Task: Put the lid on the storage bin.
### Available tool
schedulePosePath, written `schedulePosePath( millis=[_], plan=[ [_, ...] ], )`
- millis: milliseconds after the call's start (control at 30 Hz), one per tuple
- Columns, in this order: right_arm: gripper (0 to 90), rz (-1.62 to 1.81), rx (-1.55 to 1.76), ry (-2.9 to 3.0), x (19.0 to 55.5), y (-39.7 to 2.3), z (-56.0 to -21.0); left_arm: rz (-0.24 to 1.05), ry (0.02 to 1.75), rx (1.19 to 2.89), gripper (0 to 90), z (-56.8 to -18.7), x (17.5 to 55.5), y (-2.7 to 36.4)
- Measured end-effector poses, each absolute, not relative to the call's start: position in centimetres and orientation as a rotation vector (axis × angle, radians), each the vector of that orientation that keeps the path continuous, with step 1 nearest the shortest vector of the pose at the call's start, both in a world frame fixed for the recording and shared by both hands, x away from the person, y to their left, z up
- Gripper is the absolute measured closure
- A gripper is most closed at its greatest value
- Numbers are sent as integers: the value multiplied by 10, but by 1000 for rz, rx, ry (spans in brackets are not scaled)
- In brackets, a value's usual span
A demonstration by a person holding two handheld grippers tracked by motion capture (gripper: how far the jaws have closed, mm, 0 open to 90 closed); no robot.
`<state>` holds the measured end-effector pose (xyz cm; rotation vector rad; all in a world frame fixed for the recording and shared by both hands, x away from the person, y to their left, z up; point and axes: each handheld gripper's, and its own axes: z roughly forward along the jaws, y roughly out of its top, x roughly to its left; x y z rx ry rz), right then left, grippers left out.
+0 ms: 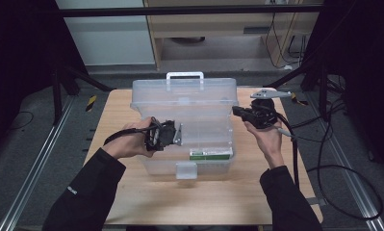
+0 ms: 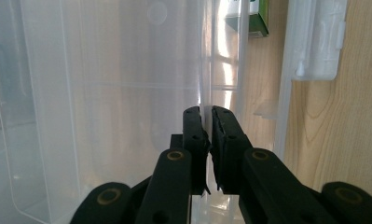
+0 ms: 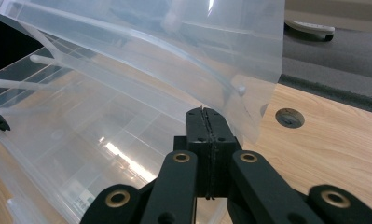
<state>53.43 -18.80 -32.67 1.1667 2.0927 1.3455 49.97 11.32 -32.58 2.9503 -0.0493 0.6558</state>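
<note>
A clear plastic storage box [image 1: 153, 163] stands on the wooden table with its lid [image 1: 185, 91] tilted up at the back. A green and white carton [image 1: 210, 154] lies inside, near the front wall. My left gripper [image 1: 179, 134] reaches in from the left; in the left gripper view its jaws [image 2: 208, 122] pinch a thin clear wall of the box [image 2: 127, 70]. My right gripper [image 1: 235, 110] is at the lid's right edge. In the right gripper view its jaws [image 3: 206, 122] are shut on the rim of the lid [image 3: 174, 42].
The box's white latch [image 1: 186, 169] hangs at the front and a white handle [image 1: 185, 75] tops the lid. Bare table [image 1: 132, 192] lies in front of the box. A round hole [image 3: 290, 117] marks the table near the right gripper. Cables [image 1: 324, 168] trail off to the right.
</note>
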Motion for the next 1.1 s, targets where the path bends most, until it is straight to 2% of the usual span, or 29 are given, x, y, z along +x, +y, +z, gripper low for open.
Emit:
schedulePosePath(
  millis=[267, 467, 667, 1100],
  plan=[
    [900, 1341, 1156, 2106, 533, -189, -327, 697, -48, 2951, 808, -327, 497, 112],
    [900, 1341, 1145, 2115, 530, -188, -328, 704, -14, 2856, 786, -313, 492, 121],
    [900, 1344, 1139, 2120, 529, -188, -328, 724, 108, 2746, 797, -296, 488, 139],
    [900, 1336, 1128, 2133, 526, -189, -330, 744, 484, 2481, 863, -298, 494, 180]
  ],
)
